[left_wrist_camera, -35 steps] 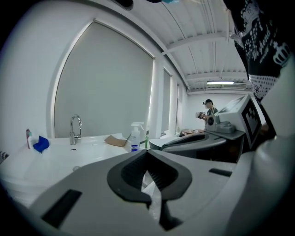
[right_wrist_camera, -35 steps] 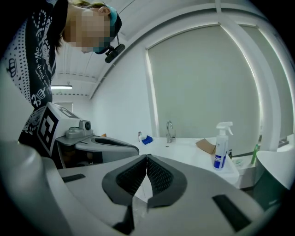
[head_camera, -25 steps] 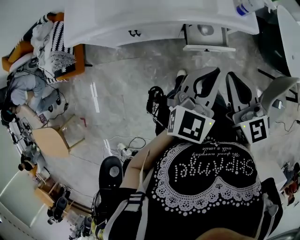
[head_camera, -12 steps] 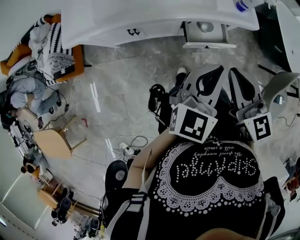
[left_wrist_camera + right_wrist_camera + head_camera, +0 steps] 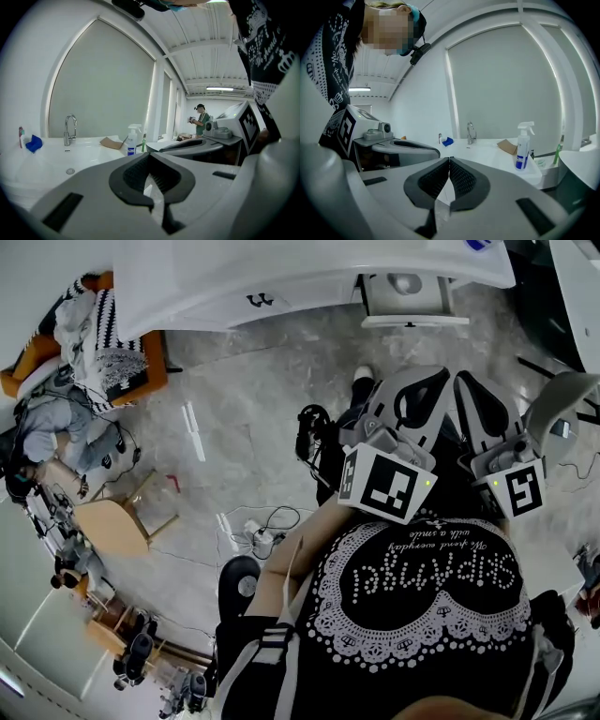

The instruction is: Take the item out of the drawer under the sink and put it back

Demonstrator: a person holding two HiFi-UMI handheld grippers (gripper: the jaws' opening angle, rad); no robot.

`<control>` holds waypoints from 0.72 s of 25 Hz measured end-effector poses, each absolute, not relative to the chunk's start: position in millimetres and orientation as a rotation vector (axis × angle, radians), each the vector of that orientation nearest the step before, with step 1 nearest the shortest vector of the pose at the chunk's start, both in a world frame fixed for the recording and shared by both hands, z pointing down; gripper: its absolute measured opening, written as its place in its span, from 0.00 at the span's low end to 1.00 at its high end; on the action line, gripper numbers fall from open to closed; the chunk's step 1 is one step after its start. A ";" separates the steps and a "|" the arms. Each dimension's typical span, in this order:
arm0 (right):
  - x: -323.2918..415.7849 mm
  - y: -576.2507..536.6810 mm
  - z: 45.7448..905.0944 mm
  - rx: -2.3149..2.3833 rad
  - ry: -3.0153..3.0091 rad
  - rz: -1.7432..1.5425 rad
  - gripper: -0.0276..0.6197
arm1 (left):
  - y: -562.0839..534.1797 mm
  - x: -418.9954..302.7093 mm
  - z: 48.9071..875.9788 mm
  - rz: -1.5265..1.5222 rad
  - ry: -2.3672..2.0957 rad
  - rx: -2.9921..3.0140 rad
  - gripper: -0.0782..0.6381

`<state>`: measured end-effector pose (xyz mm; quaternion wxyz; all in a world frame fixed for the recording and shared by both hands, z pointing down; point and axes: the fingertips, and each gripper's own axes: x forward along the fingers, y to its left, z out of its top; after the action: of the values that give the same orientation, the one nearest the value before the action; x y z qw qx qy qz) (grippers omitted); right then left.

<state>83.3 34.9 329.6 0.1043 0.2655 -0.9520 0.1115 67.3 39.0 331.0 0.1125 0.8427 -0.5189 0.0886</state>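
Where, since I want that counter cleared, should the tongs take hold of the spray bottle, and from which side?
Probably best to grip the spray bottle around its straight body, below the trigger head. Come in level from the room side: it stands upright near the counter's front edge, with nothing in front of it. The right tongs are shut, so open them first.

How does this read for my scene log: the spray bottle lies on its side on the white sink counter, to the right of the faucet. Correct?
Not quite: the spray bottle stands upright, not on its side. It is on the white sink counter, to the right of the faucet, as the right gripper view shows.
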 end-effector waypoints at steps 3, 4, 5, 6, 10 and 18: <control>88.6 35.2 331.5 0.804 -2.800 0.336 0.07 | 39.1 71.7 333.2 0.266 -1.504 2.476 0.11; 90.2 34.5 332.5 0.809 -2.799 0.338 0.07 | 38.3 73.0 334.0 0.267 -1.500 2.478 0.11; 91.5 33.7 333.3 0.814 -2.797 0.341 0.07 | 37.2 74.2 334.7 0.269 -1.495 2.480 0.11; 92.5 32.8 333.8 0.821 -2.795 0.344 0.07 | 36.3 75.3 335.1 0.271 -1.489 2.484 0.11; 97.6 30.9 334.1 0.851 -2.788 0.350 0.07 | 34.2 79.8 336.0 0.271 -1.467 2.495 0.11; 109.6 28.2 328.0 0.883 -2.787 0.371 0.07 | 33.1 89.5 330.6 0.283 -1.453 2.503 0.11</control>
<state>109.6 28.2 328.0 0.0973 0.2981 -0.9413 0.1253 89.5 33.1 330.6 0.1165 0.8548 -0.4964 0.0968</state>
